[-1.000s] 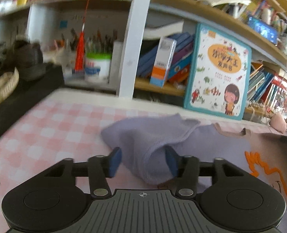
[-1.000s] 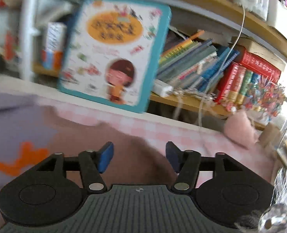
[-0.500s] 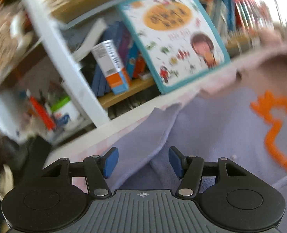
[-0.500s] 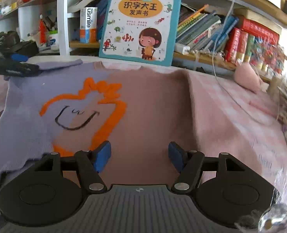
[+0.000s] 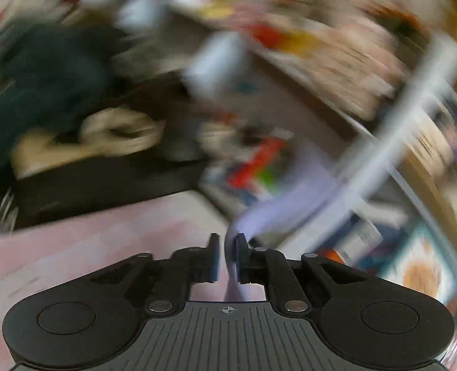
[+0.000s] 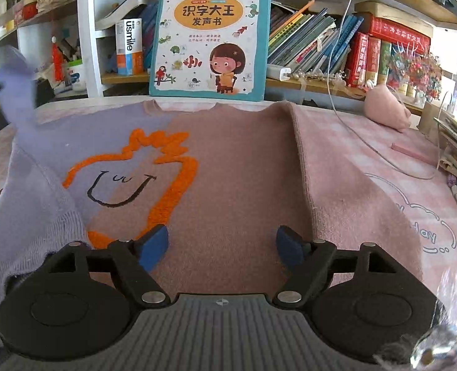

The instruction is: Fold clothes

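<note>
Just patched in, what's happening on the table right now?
A person is folding a lilac and dusty-pink knitted sweater with an orange outline design, spread on the pink checked tablecloth. The left tongs are shut on the sweater's lilac sleeve, holding it up off the table. The right tongs hover open over the pink half, holding nothing.

A table point(image 6: 383, 160) under a pink checked cloth point(image 6: 336, 142) stands against a white-framed bookshelf point(image 6: 86, 31) with wooden boards. A large picture book point(image 6: 210, 37) leans at the table's far edge, rows of books point(image 6: 315, 46) packed behind it. Daylight glares in from the right. The left wrist view is smeared by blur.
</note>
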The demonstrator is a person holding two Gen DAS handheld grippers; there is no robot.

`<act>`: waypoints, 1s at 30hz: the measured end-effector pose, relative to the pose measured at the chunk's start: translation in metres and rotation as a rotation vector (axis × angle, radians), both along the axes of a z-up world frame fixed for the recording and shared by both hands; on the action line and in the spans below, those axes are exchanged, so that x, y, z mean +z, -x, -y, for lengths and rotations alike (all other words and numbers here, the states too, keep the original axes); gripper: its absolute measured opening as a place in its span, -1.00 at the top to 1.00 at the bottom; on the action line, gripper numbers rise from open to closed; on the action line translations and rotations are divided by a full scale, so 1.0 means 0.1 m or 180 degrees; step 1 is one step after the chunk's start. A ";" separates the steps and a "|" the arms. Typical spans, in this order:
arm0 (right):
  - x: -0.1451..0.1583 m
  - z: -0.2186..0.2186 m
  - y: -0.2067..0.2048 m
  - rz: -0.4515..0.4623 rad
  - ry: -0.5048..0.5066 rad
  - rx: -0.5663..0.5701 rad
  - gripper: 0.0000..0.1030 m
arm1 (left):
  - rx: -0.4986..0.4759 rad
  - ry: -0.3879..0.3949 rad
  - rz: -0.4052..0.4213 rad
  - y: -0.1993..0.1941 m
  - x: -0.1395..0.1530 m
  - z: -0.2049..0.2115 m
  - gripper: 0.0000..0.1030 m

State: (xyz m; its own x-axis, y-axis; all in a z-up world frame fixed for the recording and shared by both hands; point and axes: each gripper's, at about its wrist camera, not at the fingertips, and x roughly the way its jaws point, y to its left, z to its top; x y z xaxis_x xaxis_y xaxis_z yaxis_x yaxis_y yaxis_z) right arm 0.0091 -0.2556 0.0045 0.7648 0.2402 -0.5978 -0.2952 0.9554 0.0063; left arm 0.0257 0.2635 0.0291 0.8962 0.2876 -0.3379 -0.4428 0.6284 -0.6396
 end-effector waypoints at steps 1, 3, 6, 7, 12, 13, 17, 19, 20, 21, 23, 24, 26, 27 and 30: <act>0.00 0.00 0.00 0.0000 0.0001 0.0000 -0.48 | 0.0066 0.0085 -0.0070 0.10 -0.03 -0.08 0.66; 0.00 0.00 0.00 0.0000 0.0003 -0.0001 -0.49 | 0.0143 0.0178 -0.0244 0.28 -0.09 -0.20 0.33; 0.00 -0.01 0.01 0.0001 0.0006 -0.0002 -0.49 | 0.0238 0.0017 -0.0378 0.50 -0.08 -0.25 0.06; 0.00 -0.01 0.01 0.0001 0.0007 -0.0002 -0.49 | 0.0157 -0.0058 -0.0409 0.51 -0.06 -0.20 -0.02; 0.00 -0.01 0.01 0.0003 0.0014 -0.0004 -0.49 | -0.0278 -0.0441 -0.0558 0.54 0.05 0.08 -0.06; 0.00 -0.01 0.01 0.0004 0.0017 -0.0004 -0.49 | -0.0365 -0.0517 -0.0588 0.54 0.07 0.13 -0.06; 0.00 -0.01 0.01 0.0012 0.0033 -0.0005 -0.49 | -0.1197 -0.0569 -0.0790 0.43 0.00 0.57 -0.05; 0.00 -0.02 0.01 0.0017 0.0043 -0.0006 -0.50 | -0.1643 -0.0447 -0.0862 0.36 -0.07 0.80 -0.05; 0.00 -0.02 0.01 0.0021 0.0053 -0.0007 -0.50 | -0.1799 -0.0387 -0.0887 0.32 -0.09 0.90 -0.05; 0.00 -0.03 0.02 0.0026 0.0062 -0.0008 -0.50 | -0.1946 -0.0339 -0.0920 0.28 -0.12 0.99 -0.05; 0.00 -0.04 0.02 0.0037 0.0078 -0.0008 -0.50 | -0.2131 -0.0254 -0.0931 0.23 -0.16 1.14 -0.05; 0.00 -0.04 0.02 0.0042 0.0087 -0.0008 -0.50 | -0.2192 -0.0202 -0.0922 0.18 -0.18 1.19 -0.05; 0.00 -0.05 0.02 0.0047 0.0096 -0.0008 -0.50 | -0.2272 -0.0050 -0.0936 0.05 -0.23 1.24 -0.05; 0.00 -0.04 0.03 0.0047 0.0095 -0.0008 -0.50 | -0.2311 0.0034 -0.0930 -0.02 -0.26 1.26 -0.05; -0.01 -0.03 0.02 0.0035 0.0063 -0.0008 -0.50 | -0.2275 0.0131 -0.0908 -0.19 -0.35 1.32 0.00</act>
